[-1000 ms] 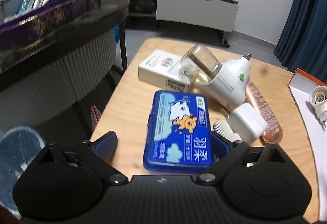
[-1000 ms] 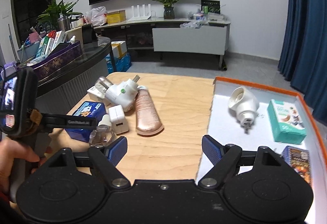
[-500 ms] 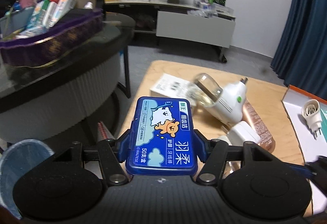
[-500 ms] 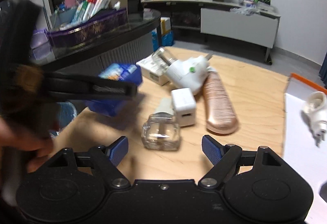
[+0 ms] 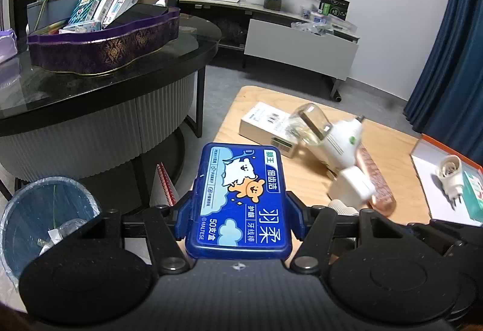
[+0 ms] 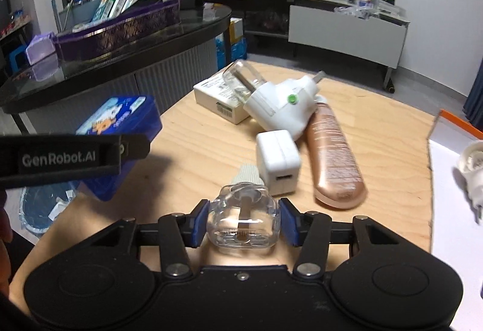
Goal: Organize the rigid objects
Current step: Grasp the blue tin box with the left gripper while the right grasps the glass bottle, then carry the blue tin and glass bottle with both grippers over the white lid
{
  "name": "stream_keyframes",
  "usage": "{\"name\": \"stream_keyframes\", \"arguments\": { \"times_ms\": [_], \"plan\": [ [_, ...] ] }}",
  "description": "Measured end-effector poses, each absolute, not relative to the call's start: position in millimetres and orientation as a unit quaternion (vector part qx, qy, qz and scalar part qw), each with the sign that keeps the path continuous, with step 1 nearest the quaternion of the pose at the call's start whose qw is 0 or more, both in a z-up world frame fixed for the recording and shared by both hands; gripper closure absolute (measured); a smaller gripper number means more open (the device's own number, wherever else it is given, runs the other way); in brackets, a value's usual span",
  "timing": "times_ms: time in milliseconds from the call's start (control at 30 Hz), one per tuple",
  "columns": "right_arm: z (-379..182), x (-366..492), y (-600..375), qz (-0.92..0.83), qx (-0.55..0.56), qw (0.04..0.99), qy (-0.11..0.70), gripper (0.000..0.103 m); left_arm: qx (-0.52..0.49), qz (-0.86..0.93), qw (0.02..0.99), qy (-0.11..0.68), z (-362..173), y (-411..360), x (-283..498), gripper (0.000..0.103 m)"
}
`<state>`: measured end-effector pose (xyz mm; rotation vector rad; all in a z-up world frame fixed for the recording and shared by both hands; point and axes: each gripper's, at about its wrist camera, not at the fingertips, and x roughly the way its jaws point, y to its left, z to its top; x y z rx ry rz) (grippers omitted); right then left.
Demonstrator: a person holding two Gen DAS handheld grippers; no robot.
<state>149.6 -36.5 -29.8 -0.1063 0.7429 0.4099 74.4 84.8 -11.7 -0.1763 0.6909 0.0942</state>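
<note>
Since a second ago the blue floss box [image 5: 238,204] has left the table and the right gripper [image 6: 243,222] has closed in on the clear refill bottle [image 6: 241,219].
The left gripper [image 5: 238,217] pinches the box mid-frame, lifted, likely bound for the orange-rimmed tray [image 5: 422,143] at right; the bottle sits low-centre on the wooden table [image 6: 377,131], pads at its sides, in a dim living room.

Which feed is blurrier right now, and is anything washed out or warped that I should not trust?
Left wrist view: the blue floss box in the left gripper is sharp, while the white charger beyond smears. Right wrist view: the clear bottle in the right gripper is crisp; the white tray blows out at the right edge. Both views bend straight lines near the rim.
</note>
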Motion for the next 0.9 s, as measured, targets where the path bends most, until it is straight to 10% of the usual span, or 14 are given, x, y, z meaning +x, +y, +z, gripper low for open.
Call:
{"name": "stream_keyframes", "arguments": {
  "times_ms": [900],
  "plan": [
    [34.8, 35.6, -174.0, 0.073, 0.006, 0.966, 0.25, 0.043, -0.043, -0.08, 0.948, 0.304, 16.5, -20.9, 12.9, 0.041]
  ]
}}
